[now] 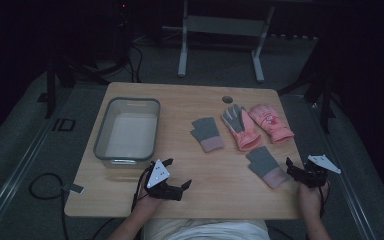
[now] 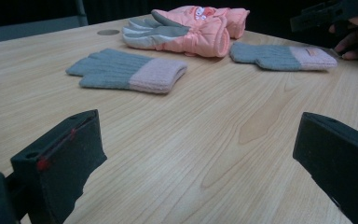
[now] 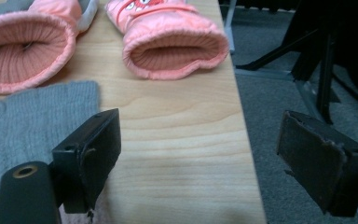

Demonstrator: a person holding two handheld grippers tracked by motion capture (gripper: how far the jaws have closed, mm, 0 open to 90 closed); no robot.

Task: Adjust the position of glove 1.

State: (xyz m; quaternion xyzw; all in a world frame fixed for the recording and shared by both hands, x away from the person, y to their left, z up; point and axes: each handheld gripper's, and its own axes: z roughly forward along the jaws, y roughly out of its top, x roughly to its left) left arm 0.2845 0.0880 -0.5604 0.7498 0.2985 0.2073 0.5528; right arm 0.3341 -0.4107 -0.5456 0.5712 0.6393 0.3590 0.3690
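Note:
Two grey knit gloves with pink cuffs lie on the wooden table (image 1: 130, 92), one mid-table (image 1: 207, 134) (image 2: 126, 70), one near the front right (image 1: 266, 166) (image 2: 279, 56) (image 3: 32, 126). Behind them lie two pink padded gloves, palm-up (image 1: 241, 127) (image 2: 182, 32) (image 3: 23, 46) and palm-down (image 1: 271, 121) (image 3: 172, 42). My left gripper (image 1: 178, 173) (image 2: 196, 154) stands open over bare wood at the front, empty. My right gripper (image 1: 296, 170) (image 3: 200, 158) is open and empty beside the near grey glove's cuff, one jaw past the table's right edge.
A clear plastic bin (image 1: 100, 135) with nothing in it stands on the left half of the table. A round cable hole (image 1: 227, 99) sits near the far edge. Beyond the table are a white frame's legs (image 1: 182, 55), dark stands and grey floor.

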